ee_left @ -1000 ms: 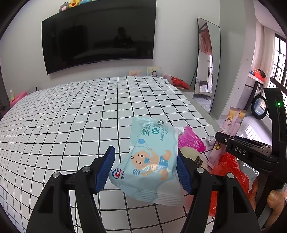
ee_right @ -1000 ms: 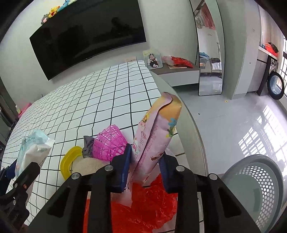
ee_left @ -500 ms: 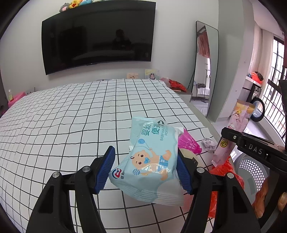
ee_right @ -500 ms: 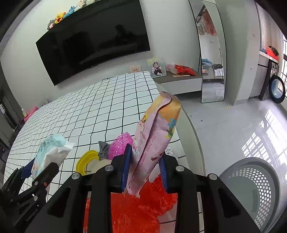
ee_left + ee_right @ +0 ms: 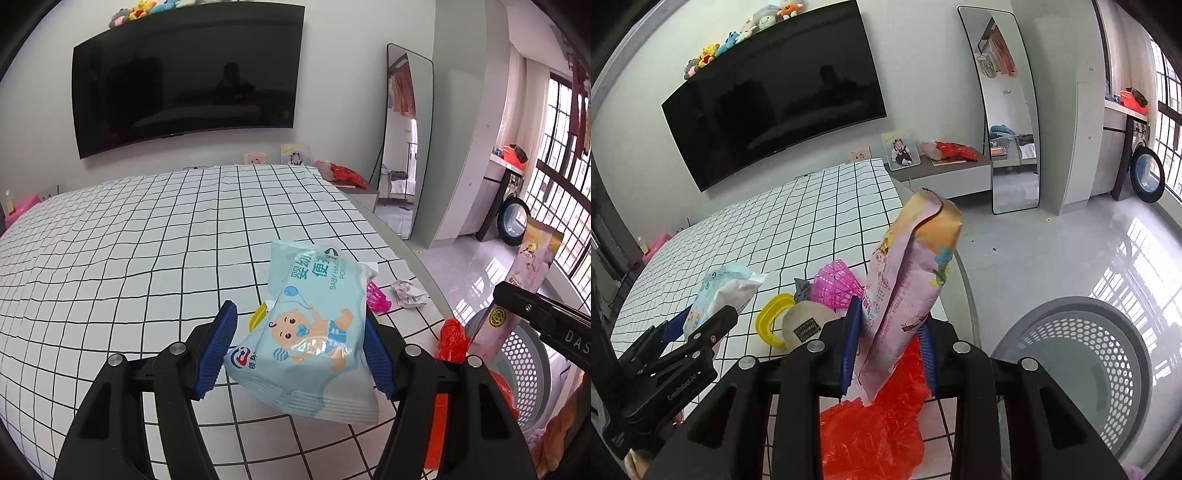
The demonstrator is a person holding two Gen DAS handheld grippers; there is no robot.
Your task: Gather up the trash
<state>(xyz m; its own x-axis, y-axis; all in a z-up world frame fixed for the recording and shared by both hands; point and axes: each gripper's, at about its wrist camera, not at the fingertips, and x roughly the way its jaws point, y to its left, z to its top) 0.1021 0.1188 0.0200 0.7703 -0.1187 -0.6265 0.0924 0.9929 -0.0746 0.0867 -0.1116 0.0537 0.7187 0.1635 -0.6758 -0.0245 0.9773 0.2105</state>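
Observation:
My left gripper (image 5: 301,350) is shut on a light blue baby wipes pack (image 5: 314,332) and holds it above the checked bed (image 5: 147,240). The pack also shows in the right wrist view (image 5: 720,291). My right gripper (image 5: 888,343) is shut on a pink snack bag (image 5: 912,291), held upright near the bed's right edge. The bag also shows in the left wrist view (image 5: 532,258). A grey perforated bin (image 5: 1082,373) stands on the floor to the right, below the bed edge.
On the bed lie a red plastic bag (image 5: 882,417), a pink mesh piece (image 5: 836,284), a yellow ring (image 5: 772,321), a round beige lid (image 5: 805,325) and a crumpled wrapper (image 5: 408,293). A TV (image 5: 184,81) and a mirror (image 5: 406,140) stand on the far wall.
Both grippers have lifted with their loads and swung toward the bed's right edge; the bin now shows more fully in both views.

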